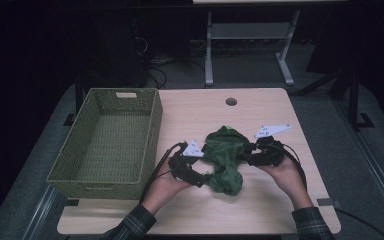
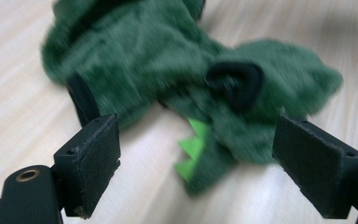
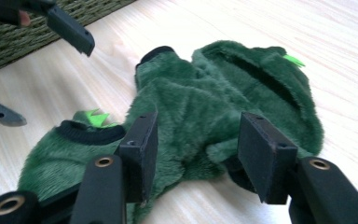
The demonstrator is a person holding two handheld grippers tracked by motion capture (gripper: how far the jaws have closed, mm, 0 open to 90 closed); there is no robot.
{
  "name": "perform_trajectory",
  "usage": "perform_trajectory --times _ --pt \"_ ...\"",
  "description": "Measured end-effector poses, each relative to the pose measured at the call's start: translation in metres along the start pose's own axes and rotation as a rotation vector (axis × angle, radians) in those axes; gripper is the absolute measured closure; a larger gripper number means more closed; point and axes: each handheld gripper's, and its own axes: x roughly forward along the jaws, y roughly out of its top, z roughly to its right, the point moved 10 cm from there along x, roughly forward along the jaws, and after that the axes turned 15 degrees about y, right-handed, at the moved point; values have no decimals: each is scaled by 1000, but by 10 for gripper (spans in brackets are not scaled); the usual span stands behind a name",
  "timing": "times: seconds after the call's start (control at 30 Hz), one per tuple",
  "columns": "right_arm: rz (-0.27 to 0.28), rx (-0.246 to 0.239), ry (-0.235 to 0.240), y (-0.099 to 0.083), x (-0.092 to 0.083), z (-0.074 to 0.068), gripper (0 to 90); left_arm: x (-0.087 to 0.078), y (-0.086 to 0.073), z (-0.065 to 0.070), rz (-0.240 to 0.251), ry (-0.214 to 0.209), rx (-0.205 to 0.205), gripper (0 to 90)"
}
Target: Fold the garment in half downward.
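Plaid sleeves are seen entering from the near table edge in the high view, w/ a hand behind each gripper. L gripper is held at the near-left side of the green plush garment; R gripper is held at its right side.

L gripper view: jaws are spread wide, pads not pressing on anything; the garment lies just beyond and between them on the bare wood, w/ a black cuff and bright green spikes visible. Pic is blurred, so finer detail can't be told.

R gripper view: jaws are parted, about half-way, w/ plush fur bunched between them; pads do not appear to be pressing on it. No pinch is seen. Another black-cuffed part w/ green spikes lies to the left, and the L gripper's pads are seen farther off, apart from the cloth.

Garment is crumpled on the table, roughly mid-table, near side, well right of the basket.

Farther left, the woven green basket is set along the table's left edge, open-topped, nothing seen inside it; its rim is near the L gripper but not touched. A round cable hole is seen at the far table edge.
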Motion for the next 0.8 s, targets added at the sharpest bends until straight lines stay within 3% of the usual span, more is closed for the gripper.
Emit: perform_trajectory --times 0.1,0.3,0.53,0.8 --pt "-16 52 17 4 -1 7 467 2 12 -10 20 23 7 214" --pt "-13 57 -9 15 -3 24 456 12 31 -23 29 26 11 290" --pt "1 48 -53 24 -2 45 454 31 44 -42 3 30 -1 380" --pt "-14 93 -78 22 4 72 495 60 52 -64 -39 77 11 447"
